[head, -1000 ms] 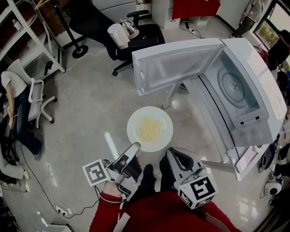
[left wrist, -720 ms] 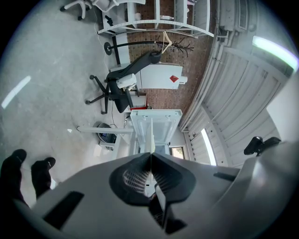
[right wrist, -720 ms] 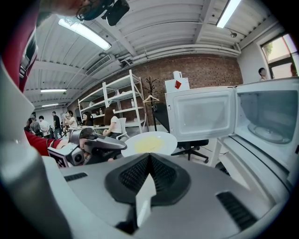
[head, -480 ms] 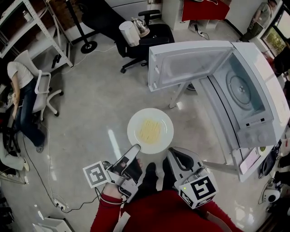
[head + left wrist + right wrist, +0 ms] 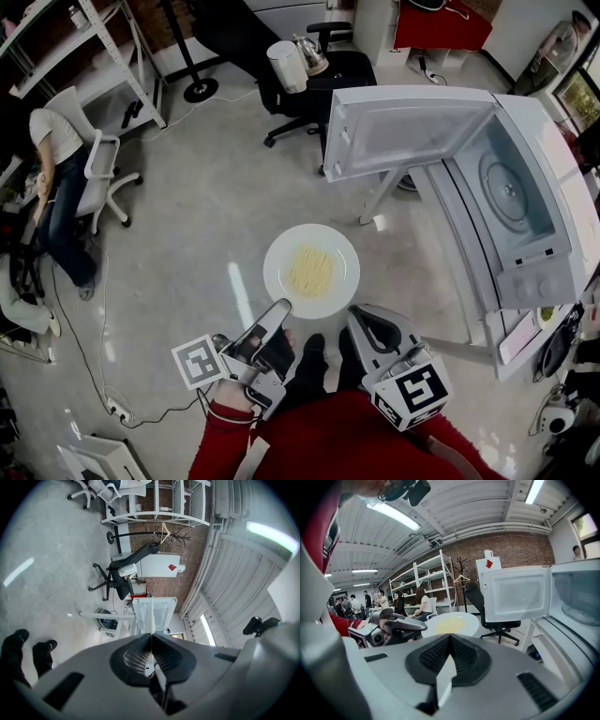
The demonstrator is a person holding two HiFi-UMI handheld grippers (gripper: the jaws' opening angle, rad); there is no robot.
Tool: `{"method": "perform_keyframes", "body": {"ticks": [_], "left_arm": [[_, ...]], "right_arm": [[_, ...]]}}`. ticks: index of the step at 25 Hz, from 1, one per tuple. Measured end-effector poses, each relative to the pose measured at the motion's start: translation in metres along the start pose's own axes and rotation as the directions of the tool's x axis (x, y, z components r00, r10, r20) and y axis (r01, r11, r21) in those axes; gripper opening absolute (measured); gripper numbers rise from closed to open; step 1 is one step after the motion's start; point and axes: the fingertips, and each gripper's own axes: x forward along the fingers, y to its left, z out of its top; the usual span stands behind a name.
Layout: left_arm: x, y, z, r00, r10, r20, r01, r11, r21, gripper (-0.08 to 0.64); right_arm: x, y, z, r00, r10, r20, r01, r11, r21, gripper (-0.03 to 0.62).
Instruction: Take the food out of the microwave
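A white plate (image 5: 310, 271) with flat yellow food (image 5: 310, 269) hangs over the floor in the head view. My left gripper (image 5: 278, 309) is shut on its near-left rim; in the left gripper view the plate (image 5: 152, 620) shows edge-on between the jaws. My right gripper (image 5: 359, 317) is shut and holds nothing, just short of the plate's near-right rim. In the right gripper view the plate (image 5: 452, 623) lies ahead of the jaws. The white microwave (image 5: 539, 272) stands at the right, its door (image 5: 412, 127) swung wide, with only a bare turntable (image 5: 511, 192) inside.
A black office chair (image 5: 314, 75) with a kettle and a white jug stands beyond the microwave door. A person sits on a white chair (image 5: 98, 178) at the left, near metal shelves. A cable runs across the floor at lower left. The person's black shoes (image 5: 309, 361) are below the plate.
The microwave and the room have slid rightward and farther off in the head view. The plate stays in my left gripper, and both grippers keep their places.
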Motion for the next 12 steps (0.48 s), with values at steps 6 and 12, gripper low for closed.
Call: {"method": "perform_keyframes", "body": {"ticks": [6,12], "left_arm": [[-0.014,-0.002,-0.002,1.0,-0.01,0.021,0.01,1.0,0.007,0.015],[-0.025,-0.002,-0.003,0.999,-0.011,0.032,0.011,1.0,0.009,0.015]], "right_arm": [[-0.003,0.012,0.0,0.999,0.033,0.014,-0.033,0.999,-0.006,0.01],[-0.006,0.021,-0.003,0.999,0.043,0.02,-0.042,0.999,-0.021,0.009]]}}
